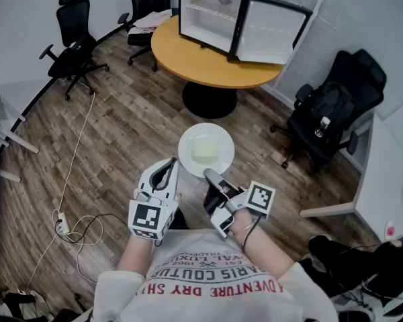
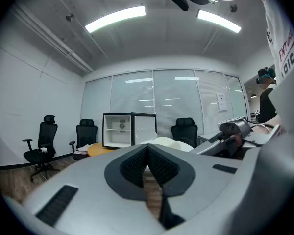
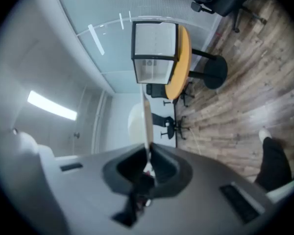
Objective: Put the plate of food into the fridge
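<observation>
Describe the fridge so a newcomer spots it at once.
Find the round yellow-brown table among black office chairs. On it stands the fridge, a small black-framed box. Its door hangs open, baring a white inside.

**The tally — item by item**

One plate [image 1: 188, 154], one pale block of food [image 1: 205, 150] on it. One fridge [image 1: 208, 15], one round counter [image 1: 188, 56]. Three office chairs [image 1: 75, 42] — count them! Two grippers: left gripper [image 1: 166, 172], right gripper [image 1: 211, 175]. One power strip [image 1: 60, 225]. Two ceiling lights [image 2: 115, 18].
</observation>
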Tool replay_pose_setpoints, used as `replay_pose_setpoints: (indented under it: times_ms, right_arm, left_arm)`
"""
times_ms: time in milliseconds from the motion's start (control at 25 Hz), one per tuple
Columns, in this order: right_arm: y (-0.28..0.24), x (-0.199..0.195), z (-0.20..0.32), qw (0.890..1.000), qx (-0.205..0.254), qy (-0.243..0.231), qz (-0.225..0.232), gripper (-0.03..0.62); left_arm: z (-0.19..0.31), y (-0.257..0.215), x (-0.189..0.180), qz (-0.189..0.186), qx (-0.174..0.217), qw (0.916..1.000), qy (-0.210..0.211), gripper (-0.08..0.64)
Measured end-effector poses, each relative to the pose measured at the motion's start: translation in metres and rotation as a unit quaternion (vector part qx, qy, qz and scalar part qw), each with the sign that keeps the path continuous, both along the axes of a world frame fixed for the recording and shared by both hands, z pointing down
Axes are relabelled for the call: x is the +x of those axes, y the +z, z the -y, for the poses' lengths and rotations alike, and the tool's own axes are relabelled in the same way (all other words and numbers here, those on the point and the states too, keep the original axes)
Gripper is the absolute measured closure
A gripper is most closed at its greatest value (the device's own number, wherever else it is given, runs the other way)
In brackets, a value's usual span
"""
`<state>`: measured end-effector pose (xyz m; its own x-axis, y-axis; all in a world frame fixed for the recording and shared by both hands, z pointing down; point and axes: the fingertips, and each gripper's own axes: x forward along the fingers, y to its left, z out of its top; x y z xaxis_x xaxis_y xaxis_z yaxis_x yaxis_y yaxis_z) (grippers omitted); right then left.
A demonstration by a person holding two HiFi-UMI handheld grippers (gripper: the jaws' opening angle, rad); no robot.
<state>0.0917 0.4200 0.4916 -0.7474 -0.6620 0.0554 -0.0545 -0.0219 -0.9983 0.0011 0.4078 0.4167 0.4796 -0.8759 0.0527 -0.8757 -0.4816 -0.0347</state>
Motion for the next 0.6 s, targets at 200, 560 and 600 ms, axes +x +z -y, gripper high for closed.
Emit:
replay_pose_setpoints:
  times_ms: [200,560,600]
  right_arm:
    - [0.0049,0.0014,0.0007,1.000,-0.001,0.002,0.000,0.554]
    - [0.0075,0.0053,0.0044,1.000,-0.006,0.008,-0.004,0.554]
    - [0.0080,0.0075,0.0074,1.000,-0.007,0.009,-0.005,0.554]
  left_arm:
    - [0.0006,0.0034,0.0033,-0.003,-0.001,1.0000,0.005,0.534]
    - [0.0048,0.0058,0.0040,-0.009,-0.003,0.9999,0.004,0.534]
    - [0.0070,0.0065,0.0050,-0.009,-0.005,0.9999,0.003,0.534]
